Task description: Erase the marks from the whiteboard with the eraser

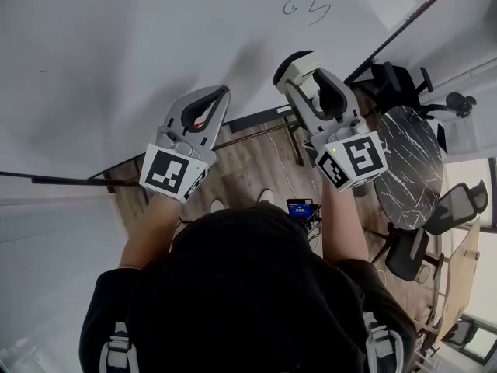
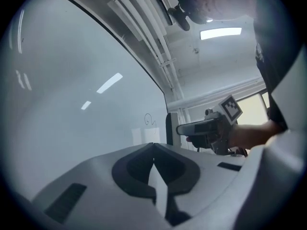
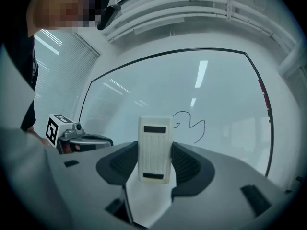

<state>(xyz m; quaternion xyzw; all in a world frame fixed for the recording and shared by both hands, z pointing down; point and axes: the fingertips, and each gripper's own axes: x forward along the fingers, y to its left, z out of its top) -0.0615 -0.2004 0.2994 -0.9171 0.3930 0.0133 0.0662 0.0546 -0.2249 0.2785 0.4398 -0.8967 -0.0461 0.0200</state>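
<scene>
Pinching one white eraser (image 3: 154,150), right gripper (image 1: 301,74) faces one scribble (image 1: 307,8) at 12 o'clock on whiteboard (image 1: 116,53); left gripper (image 2: 153,146) pressed together.

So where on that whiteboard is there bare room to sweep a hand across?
Nearly all of the whiteboard is bare, left of and below the scribble. Crowded only where the left gripper and the right gripper, clamped on the eraser, stand side by side.

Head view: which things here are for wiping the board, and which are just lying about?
For the job: whiteboard, the squiggle drawn on it, the eraser clamped in the right gripper.
Just about: marble table, office chairs; left gripper, shut on nothing.
</scene>
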